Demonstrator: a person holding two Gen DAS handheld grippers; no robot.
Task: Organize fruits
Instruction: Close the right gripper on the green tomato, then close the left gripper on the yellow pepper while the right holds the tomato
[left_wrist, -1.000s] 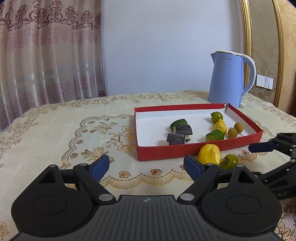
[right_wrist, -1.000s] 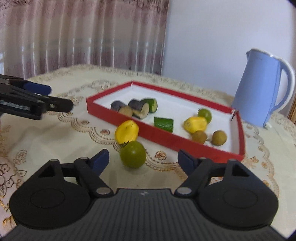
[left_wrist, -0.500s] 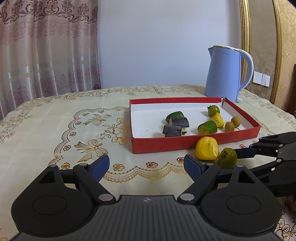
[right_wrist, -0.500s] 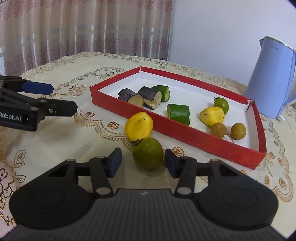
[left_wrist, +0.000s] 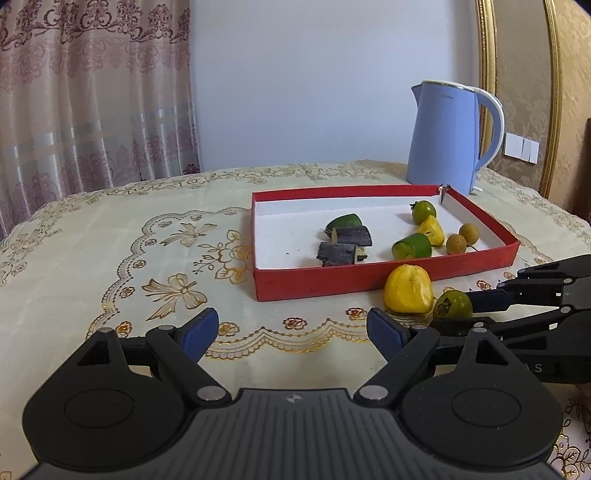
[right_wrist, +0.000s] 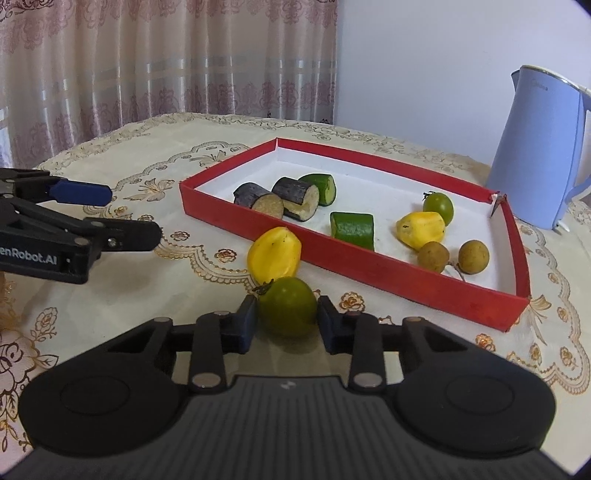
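Note:
A red box (right_wrist: 369, 260) (left_wrist: 332, 284) with a white floor holds two dark eggplant pieces, two green cucumber pieces, a yellow fruit, a green tomato and two brown longans. Outside its front wall lie a yellow fruit (right_wrist: 274, 254) (left_wrist: 408, 288) and a green tomato (right_wrist: 288, 312) (left_wrist: 453, 305). My right gripper (right_wrist: 287, 325) is shut on that green tomato on the tablecloth. My left gripper (left_wrist: 291, 332) is open and empty, low over the cloth left of the fruits.
A blue electric kettle (left_wrist: 448, 136) (right_wrist: 543, 155) stands behind the box at the table's far right. The table has an embroidered cream cloth (left_wrist: 129, 251). Curtains hang behind. The left gripper shows at the left of the right wrist view (right_wrist: 74, 229).
My right gripper has moved forward around the green tomato and closed its fingers onto it. The left gripper has stayed open and drifted slightly.

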